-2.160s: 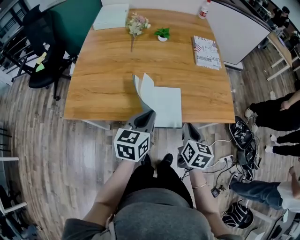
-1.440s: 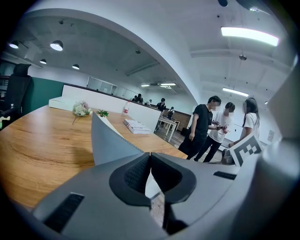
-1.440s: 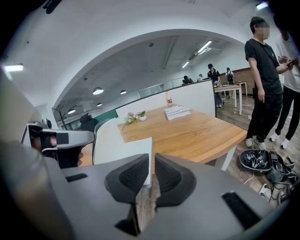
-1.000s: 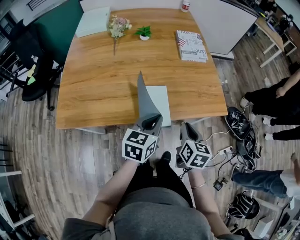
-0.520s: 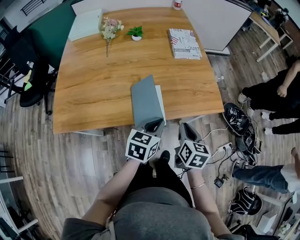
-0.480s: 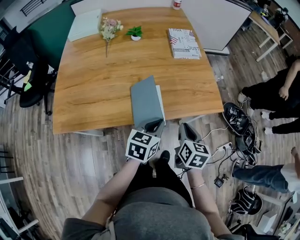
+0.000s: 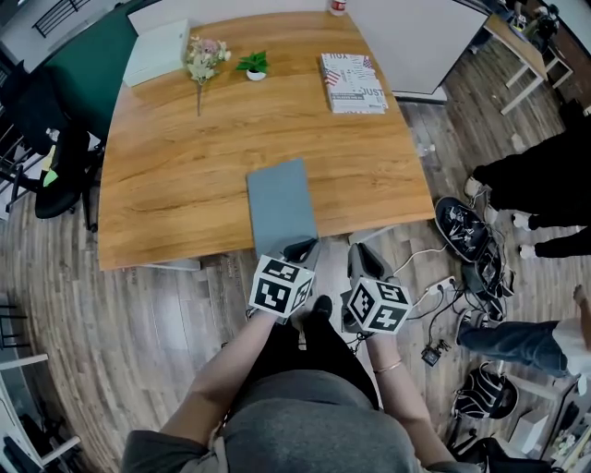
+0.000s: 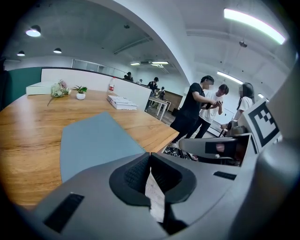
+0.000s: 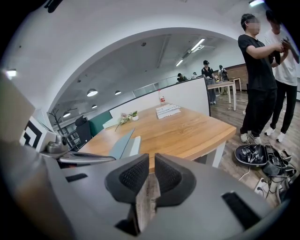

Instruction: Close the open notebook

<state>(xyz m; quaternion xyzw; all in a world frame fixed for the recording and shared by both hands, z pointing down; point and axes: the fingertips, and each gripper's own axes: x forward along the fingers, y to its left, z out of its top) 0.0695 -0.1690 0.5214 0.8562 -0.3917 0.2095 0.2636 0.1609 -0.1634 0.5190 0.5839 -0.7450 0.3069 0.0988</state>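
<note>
The slate-grey rectangular notebook [image 7: 282, 196] is lying flat, cover down, on the wooden table [image 7: 175, 166], while left gripper [image 7: 303, 247] and right gripper [image 7: 357, 252] are hovering beside it, jaws pressed together, empty.

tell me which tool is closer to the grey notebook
Left. The left tool is right at the grey notebook's near edge; the right tool sits off to its right, past the table's edge.

The notebook [image 7: 282, 196] lay on the table [image 7: 175, 175] by its near edge, just ahead of my left gripper [image 7: 302, 248]. My right gripper [image 7: 359, 260] hung beside it, off the table. At the far edge sat a box [image 7: 157, 53] on the left, then flowers [image 7: 201, 55], a plant [image 7: 253, 64], a book [image 7: 354, 83] and a bottle [image 7: 337, 6].
</note>
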